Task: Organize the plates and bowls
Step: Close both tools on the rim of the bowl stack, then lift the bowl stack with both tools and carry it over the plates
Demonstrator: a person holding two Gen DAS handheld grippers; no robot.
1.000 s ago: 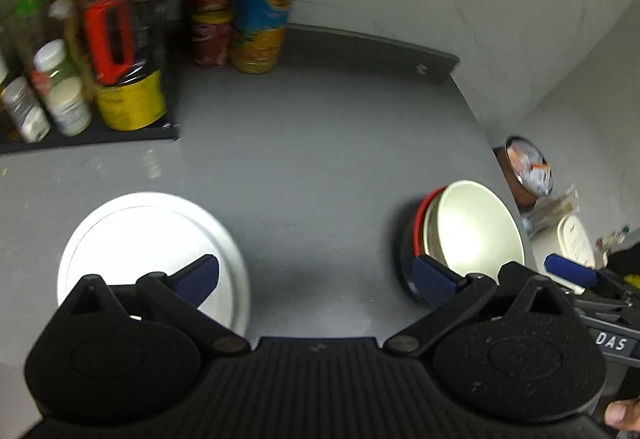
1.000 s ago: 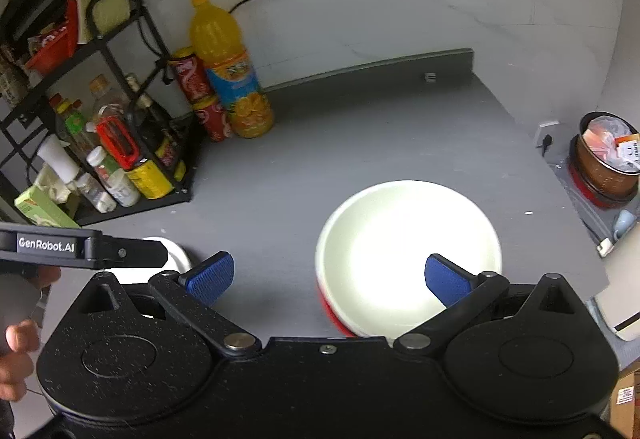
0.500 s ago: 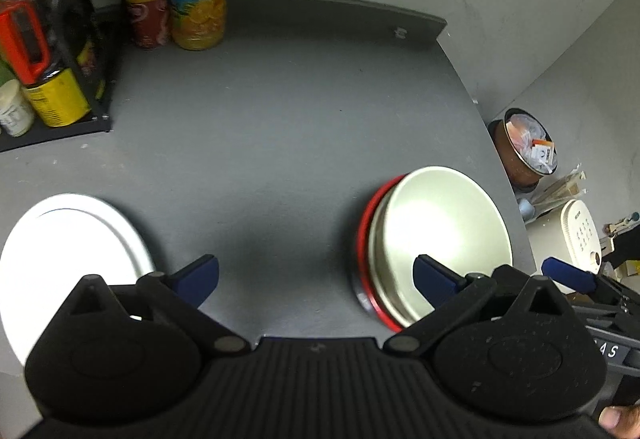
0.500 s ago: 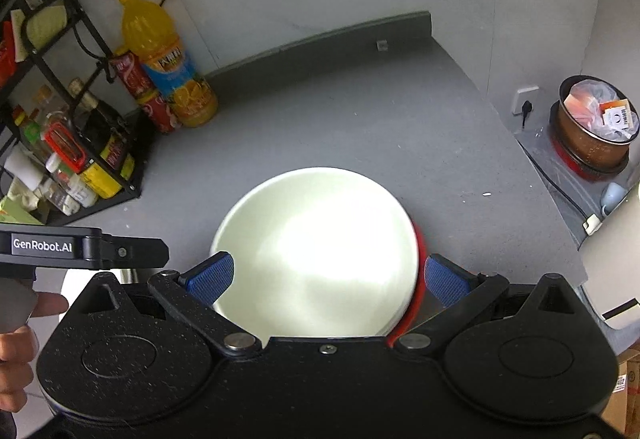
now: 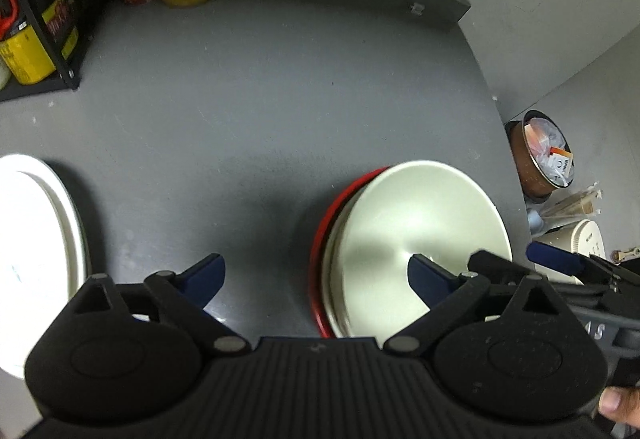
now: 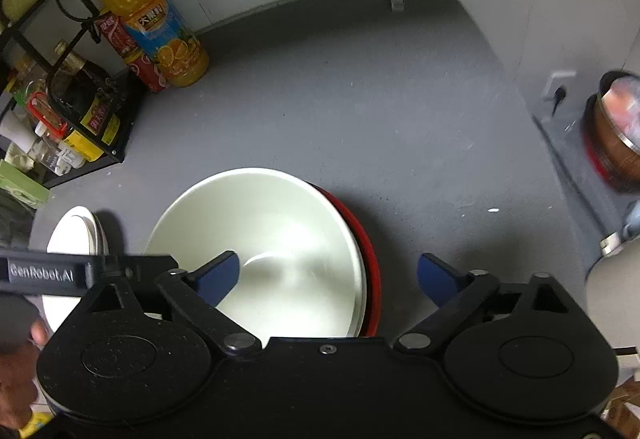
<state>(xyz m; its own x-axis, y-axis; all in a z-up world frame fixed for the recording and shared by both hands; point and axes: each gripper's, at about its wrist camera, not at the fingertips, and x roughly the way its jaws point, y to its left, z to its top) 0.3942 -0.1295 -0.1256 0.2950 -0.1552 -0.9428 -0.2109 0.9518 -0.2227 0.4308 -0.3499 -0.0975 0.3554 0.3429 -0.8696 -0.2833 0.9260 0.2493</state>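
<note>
On the grey table [image 6: 400, 127] two piles of dishes sit well apart: a pale bowl [image 6: 272, 239] nested in a red bowl [image 6: 370, 251] near the right edge, and a stack of white plates [image 5: 36, 239] at the near left. Both hand-held grippers hang over them, pointing steeply down. The right hand-held gripper [image 6: 328, 275] has its jaws wide but has just been closing them a little; the right rim of the nested bowls lies between its blue pads, one pad over the bowl's inside, the other outside the red rim, and neither seems to press yet. The left hand-held gripper [image 5: 316, 275] is open and empty, its right pad over the pale bowl, its left over bare table beside the plates. Sorting looks partly done, as plates are with plates and bowls with bowls. Left, I judge, is gripping the bowls and carrying them somewhere tidier, perhaps next to the plates. A rack [image 6: 72, 111] of bottles stands far left.
</note>
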